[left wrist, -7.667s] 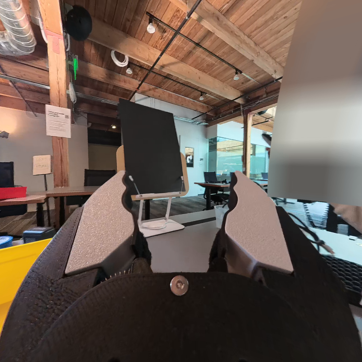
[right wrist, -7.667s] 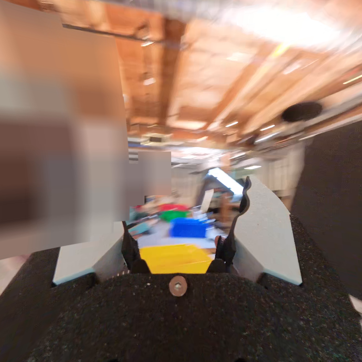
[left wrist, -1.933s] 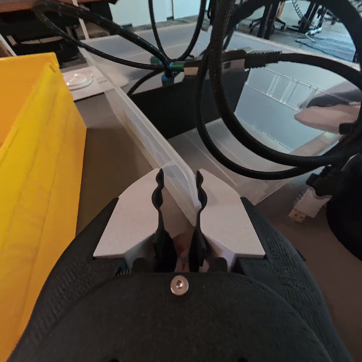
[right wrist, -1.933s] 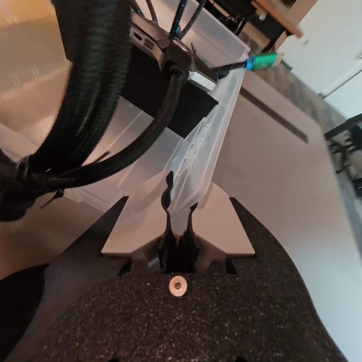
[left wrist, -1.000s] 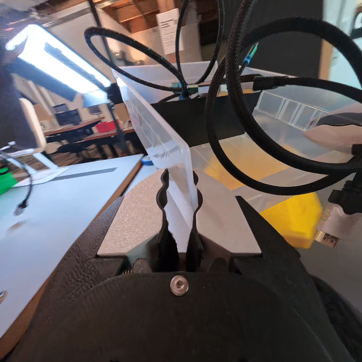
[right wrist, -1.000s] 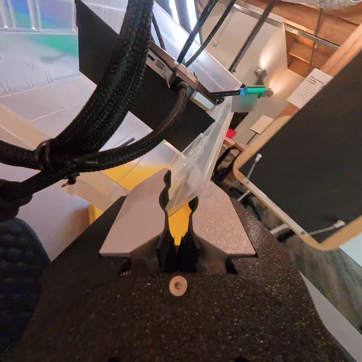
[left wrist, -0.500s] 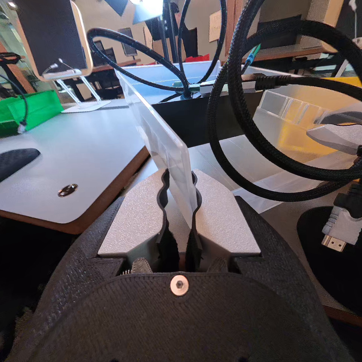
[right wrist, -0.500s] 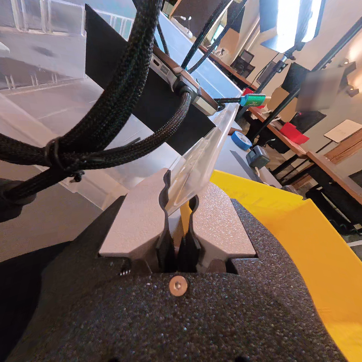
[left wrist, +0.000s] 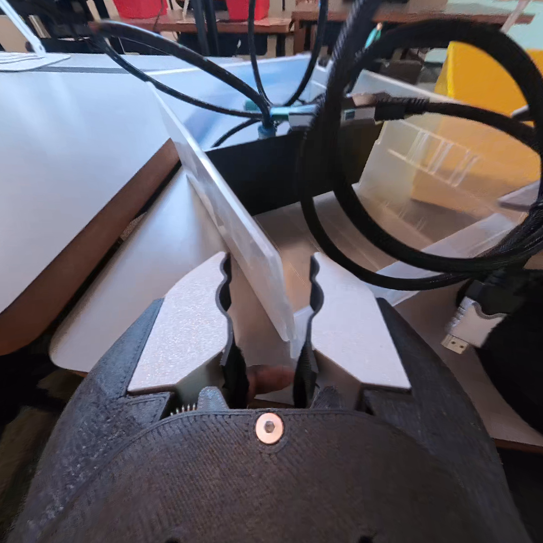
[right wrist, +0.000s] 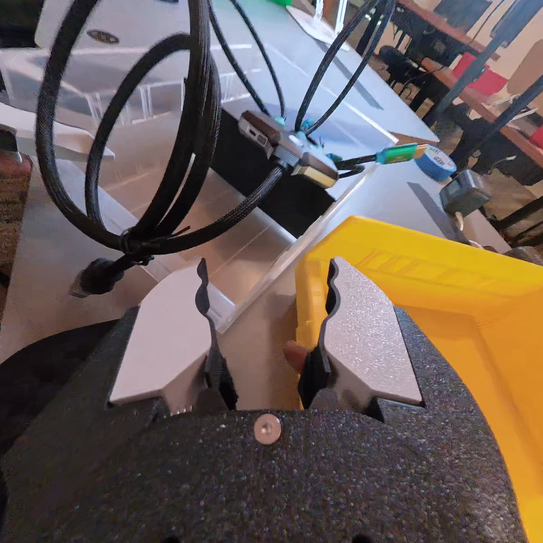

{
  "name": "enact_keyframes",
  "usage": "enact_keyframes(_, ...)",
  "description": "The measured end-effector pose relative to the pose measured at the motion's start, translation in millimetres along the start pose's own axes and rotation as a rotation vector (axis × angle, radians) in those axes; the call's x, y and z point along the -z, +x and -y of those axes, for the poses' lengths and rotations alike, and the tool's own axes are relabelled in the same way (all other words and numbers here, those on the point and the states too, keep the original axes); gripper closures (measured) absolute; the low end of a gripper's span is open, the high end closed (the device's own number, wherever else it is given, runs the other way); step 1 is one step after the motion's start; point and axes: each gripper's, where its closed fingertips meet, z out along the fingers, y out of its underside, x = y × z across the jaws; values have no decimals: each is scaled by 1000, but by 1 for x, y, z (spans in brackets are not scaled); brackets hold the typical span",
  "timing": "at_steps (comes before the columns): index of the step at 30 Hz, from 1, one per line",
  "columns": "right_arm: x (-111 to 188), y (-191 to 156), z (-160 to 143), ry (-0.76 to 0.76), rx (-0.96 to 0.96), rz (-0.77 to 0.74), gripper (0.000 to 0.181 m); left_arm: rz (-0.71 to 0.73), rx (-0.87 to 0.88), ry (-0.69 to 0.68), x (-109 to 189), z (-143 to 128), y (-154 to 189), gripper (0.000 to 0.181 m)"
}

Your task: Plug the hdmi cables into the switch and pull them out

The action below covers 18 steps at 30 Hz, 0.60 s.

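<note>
A clear plastic bin (left wrist: 232, 232) stands on the table, and a black block (left wrist: 264, 164) inside it carries the small grey switch (left wrist: 302, 116). Thin cables with teal ends and a thick black braided HDMI cable (left wrist: 320, 188) are plugged into the switch. The braided cable's silver free plug (left wrist: 461, 329) hangs at the right. My left gripper (left wrist: 269, 260) is open, with the bin's wall between its fingers. My right gripper (right wrist: 268, 264) is open around the bin's corner (right wrist: 235, 305). The right wrist view shows the switch (right wrist: 282, 144), the cable coil (right wrist: 188, 152) and a loose green plug (right wrist: 396, 154).
A yellow bin (right wrist: 426, 293) stands right beside the clear bin, touching my right finger. A blue tape roll (right wrist: 435, 164) and a dark small device (right wrist: 464, 194) lie beyond it. The table edge (left wrist: 97, 223) runs to the left, with another table behind it.
Both grippers, which were shut on the clear bin's walls and carried it through the air, have opened. The bin now rests on the table next to the yellow bin.
</note>
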Motion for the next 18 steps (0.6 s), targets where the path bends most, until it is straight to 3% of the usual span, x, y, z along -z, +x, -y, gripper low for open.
enact_keyframes(2, 27, 15, 19, 79, -6, -43, 93, 47, 11, 32, 8, 9, -11, 116)
enact_keyframes(5, 74, 67, 24, 176, -19, -310, 84, 140, -15, 118, 23, 30, -27, 99)
enact_keyframes(9, 100, 94, -22, 120, -72, -419, 49, 237, -105, 139, 38, 49, -37, 96)
enact_keyframes(13, 95, 81, -83, -47, -148, -395, 37, 265, -110, 284, 43, 85, -24, 96)
enact_keyframes(15, 106, 85, -89, -73, -54, -490, 60, 227, -104, 369, 42, 104, -5, 96)
enact_keyframes(18, 122, 87, -97, -125, -37, -501, 98, 153, -147, 443, 38, 124, 30, 101)
